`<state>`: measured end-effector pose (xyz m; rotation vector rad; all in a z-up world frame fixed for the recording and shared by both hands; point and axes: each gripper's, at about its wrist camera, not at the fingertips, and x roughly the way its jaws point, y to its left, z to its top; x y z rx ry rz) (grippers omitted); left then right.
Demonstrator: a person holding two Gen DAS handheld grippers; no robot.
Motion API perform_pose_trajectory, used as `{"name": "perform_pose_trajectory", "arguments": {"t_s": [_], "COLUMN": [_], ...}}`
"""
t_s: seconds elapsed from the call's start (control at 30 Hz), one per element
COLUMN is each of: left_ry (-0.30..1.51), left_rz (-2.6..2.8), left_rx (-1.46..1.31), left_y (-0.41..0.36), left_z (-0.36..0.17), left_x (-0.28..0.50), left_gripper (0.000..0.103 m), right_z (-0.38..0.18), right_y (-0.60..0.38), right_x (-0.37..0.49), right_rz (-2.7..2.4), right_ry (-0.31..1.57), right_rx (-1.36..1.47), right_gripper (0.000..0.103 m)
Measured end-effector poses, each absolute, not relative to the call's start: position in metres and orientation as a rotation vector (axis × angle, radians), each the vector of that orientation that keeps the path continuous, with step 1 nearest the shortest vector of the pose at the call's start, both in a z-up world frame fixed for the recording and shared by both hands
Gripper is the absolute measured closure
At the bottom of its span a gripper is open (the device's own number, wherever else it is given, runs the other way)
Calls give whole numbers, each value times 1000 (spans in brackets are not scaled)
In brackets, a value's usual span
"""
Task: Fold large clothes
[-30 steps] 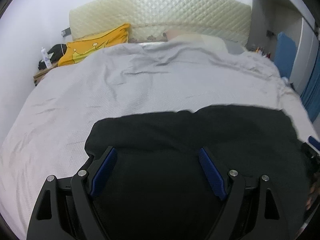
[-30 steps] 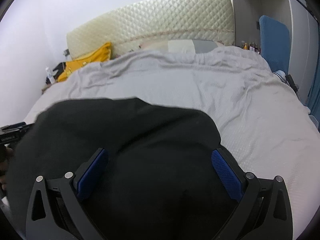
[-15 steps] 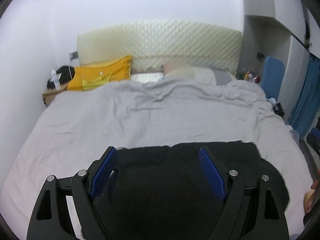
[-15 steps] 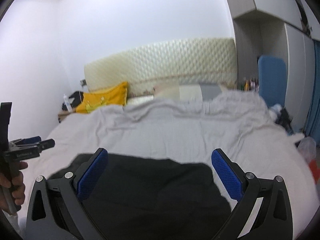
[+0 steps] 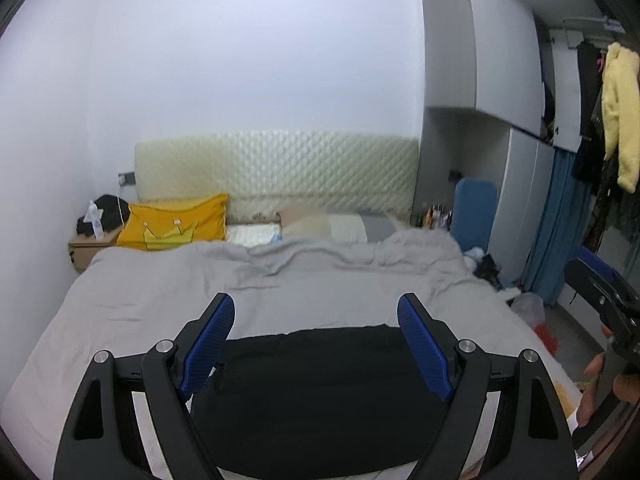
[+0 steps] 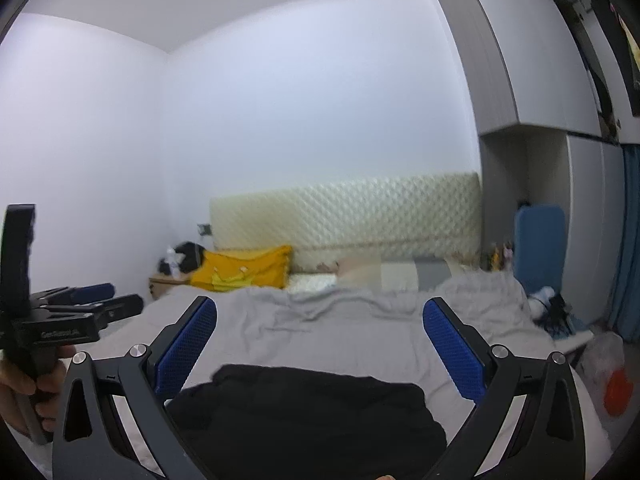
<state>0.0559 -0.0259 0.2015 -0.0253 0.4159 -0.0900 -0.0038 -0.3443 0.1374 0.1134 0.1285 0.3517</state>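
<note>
A black garment point(image 5: 320, 392) lies folded into a flat rectangle on the near part of the grey bed point(image 5: 160, 288). It also shows in the right wrist view point(image 6: 304, 412). My left gripper point(image 5: 316, 320) is open and empty, raised above and behind the garment. My right gripper point(image 6: 320, 328) is open and empty, also raised back from it. The right gripper shows at the right edge of the left wrist view point(image 5: 604, 304). The left gripper shows at the left edge of the right wrist view point(image 6: 80, 304).
A yellow pillow point(image 5: 176, 226) and a quilted cream headboard point(image 5: 276, 172) are at the bed's far end. A wooden nightstand point(image 5: 86, 246) stands far left. A grey wardrobe point(image 5: 480, 60), a blue board point(image 5: 474, 212), hanging clothes point(image 5: 616, 112) and floor clutter point(image 5: 532, 312) are on the right.
Both grippers have lifted up and pulled back from the black garment, which now looks smaller and lower in both views. The garment stays flat on the bed.
</note>
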Motion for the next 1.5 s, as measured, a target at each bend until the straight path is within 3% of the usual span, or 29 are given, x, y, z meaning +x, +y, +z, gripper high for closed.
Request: {"name": "perform_pose_trajectory", "arguments": {"t_s": [0.5, 1.03, 1.5], "left_ry": [422, 527, 619], "left_rz": [-94, -73, -24], "left_rx": [35, 15, -35], "left_y": [-43, -36, -16], "left_z": [153, 93, 50], "left_x": [-31, -37, -34], "left_gripper": [18, 18, 18], "right_z": [83, 14, -8], "right_y": [-333, -316, -312], "right_x": [-81, -95, -100], "right_rz": [307, 231, 229], "right_ry": [152, 307, 362], "right_rx": [106, 119, 100], "right_gripper": [0, 0, 0]}}
